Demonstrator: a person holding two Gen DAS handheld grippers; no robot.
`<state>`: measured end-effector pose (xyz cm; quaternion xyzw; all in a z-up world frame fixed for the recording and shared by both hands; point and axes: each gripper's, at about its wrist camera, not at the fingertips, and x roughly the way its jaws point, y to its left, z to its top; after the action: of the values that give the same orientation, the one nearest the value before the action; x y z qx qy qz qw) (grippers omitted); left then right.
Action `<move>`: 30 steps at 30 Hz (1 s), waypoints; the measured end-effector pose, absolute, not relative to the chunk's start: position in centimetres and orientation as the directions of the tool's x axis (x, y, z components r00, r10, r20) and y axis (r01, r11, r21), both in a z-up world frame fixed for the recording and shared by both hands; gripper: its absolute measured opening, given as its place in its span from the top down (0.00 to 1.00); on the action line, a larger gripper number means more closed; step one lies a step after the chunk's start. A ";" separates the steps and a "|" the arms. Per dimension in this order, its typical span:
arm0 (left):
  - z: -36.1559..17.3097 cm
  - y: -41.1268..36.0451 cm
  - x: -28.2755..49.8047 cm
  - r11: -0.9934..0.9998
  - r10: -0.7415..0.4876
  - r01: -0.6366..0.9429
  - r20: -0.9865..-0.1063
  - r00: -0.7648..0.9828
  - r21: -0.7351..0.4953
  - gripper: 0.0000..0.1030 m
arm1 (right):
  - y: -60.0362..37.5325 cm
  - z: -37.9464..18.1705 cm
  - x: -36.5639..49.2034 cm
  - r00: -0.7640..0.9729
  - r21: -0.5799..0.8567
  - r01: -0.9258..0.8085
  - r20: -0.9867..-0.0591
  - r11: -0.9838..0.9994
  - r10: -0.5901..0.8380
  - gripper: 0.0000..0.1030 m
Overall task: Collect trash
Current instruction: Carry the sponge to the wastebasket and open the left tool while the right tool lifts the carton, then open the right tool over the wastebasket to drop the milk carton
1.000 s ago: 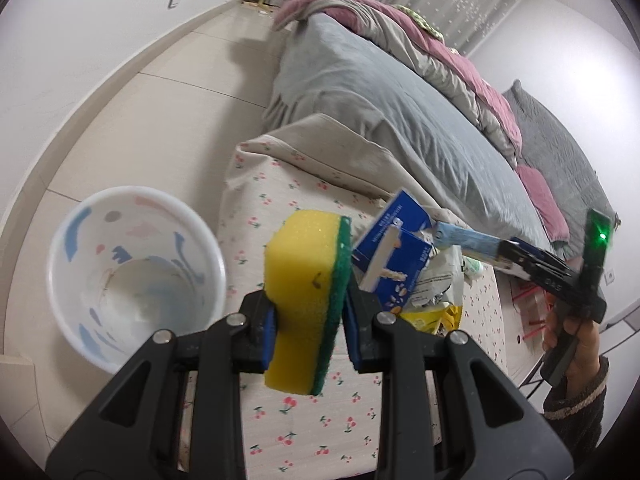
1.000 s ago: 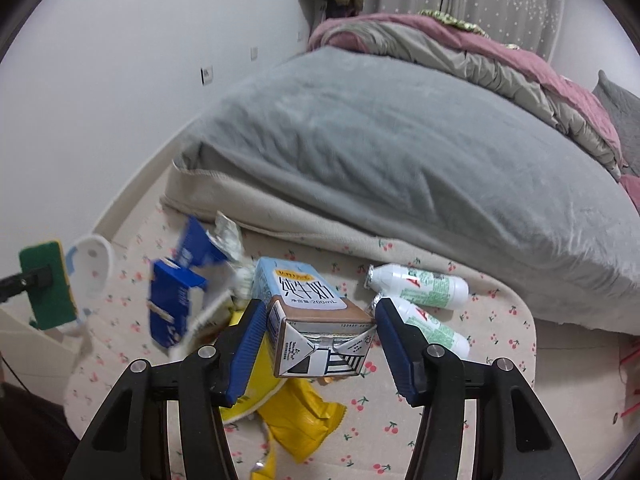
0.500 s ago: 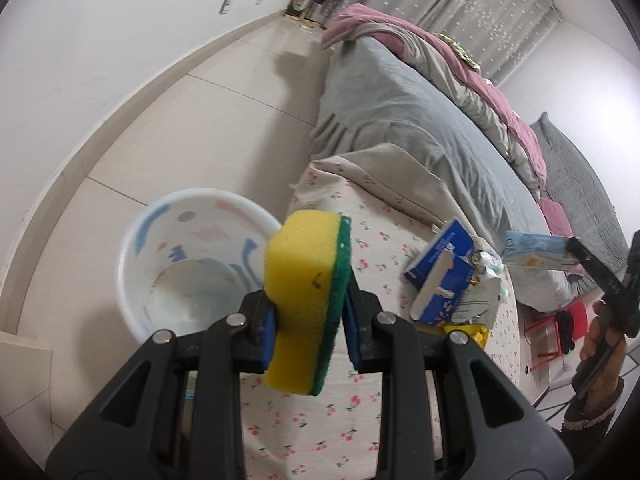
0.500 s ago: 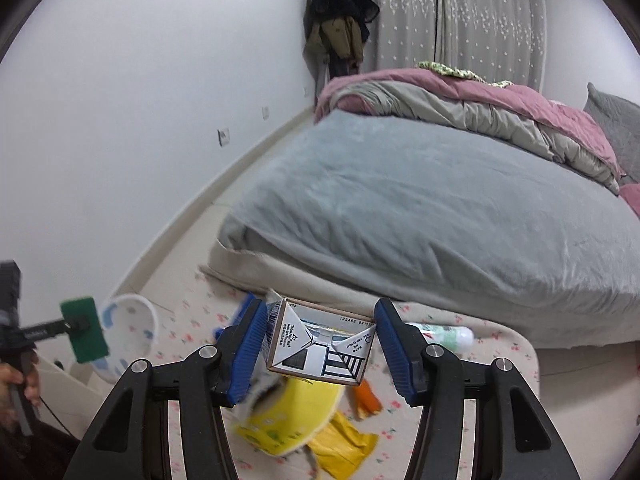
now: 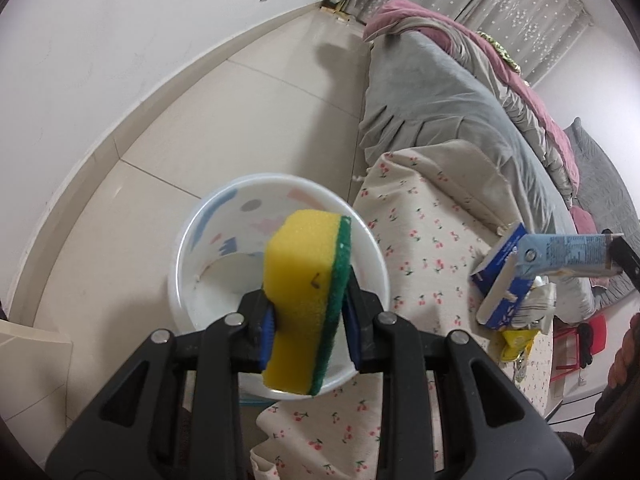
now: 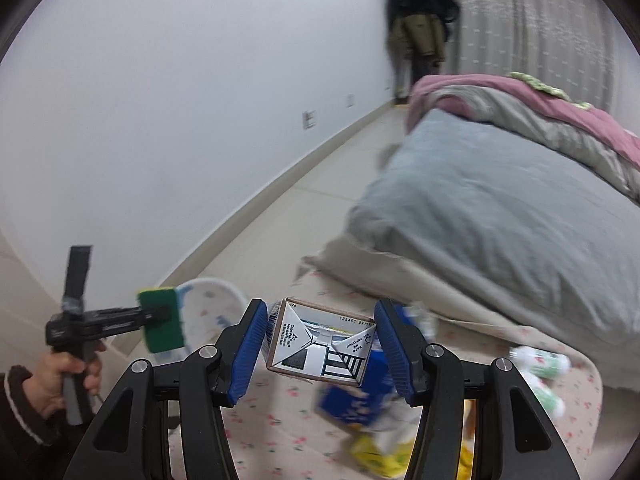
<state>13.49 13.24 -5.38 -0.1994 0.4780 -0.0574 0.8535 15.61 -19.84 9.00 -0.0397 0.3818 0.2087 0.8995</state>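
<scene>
My left gripper (image 5: 308,326) is shut on a yellow and green sponge (image 5: 306,300) and holds it over the white patterned bin (image 5: 208,248) on the floor. My right gripper (image 6: 320,350) is shut on a light blue drink carton (image 6: 320,350), held above the cherry-print table (image 6: 280,408). The carton also shows at the right of the left wrist view (image 5: 568,254). The sponge (image 6: 162,322) and the bin (image 6: 212,304) show at the left of the right wrist view.
On the table lie a dark blue box (image 5: 500,280), yellow wrappers (image 6: 380,452) and two white and green bottles (image 6: 540,364). A bed with a grey blanket (image 6: 500,232) stands behind the table. A white wall (image 5: 120,40) runs along the tiled floor.
My left gripper has swung left with the sponge until it hangs over the bin. My right gripper has lifted the carton off the table and turned left toward the bin.
</scene>
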 end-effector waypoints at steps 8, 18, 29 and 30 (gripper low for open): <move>-5.3 14.6 13.1 0.937 -0.204 -0.150 -0.842 0.499 -0.315 0.28 | -13.3 5.7 15.9 0.540 0.073 -0.502 -0.751 0.862 0.379 0.45; -4.4 17.9 11.3 0.937 -0.123 -0.229 -0.861 0.494 -0.265 0.15 | -8.8 2.1 17.4 0.449 0.123 -0.547 -0.791 0.828 0.415 0.45; -4.3 19.4 10.5 0.933 -0.091 -0.261 -0.865 0.493 -0.247 0.12 | -5.8 -2.4 19.3 0.347 0.194 -0.530 -0.838 0.826 0.420 0.44; -4.3 19.3 10.6 0.934 -0.090 -0.260 -0.865 0.494 -0.246 0.11 | -5.7 -2.5 19.4 0.346 0.198 -0.528 -0.838 0.826 0.422 0.44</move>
<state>10.58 19.31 -4.29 -0.1748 0.5005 0.0500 0.8465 19.43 -5.72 -2.55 -0.0538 0.4930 0.2900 0.8185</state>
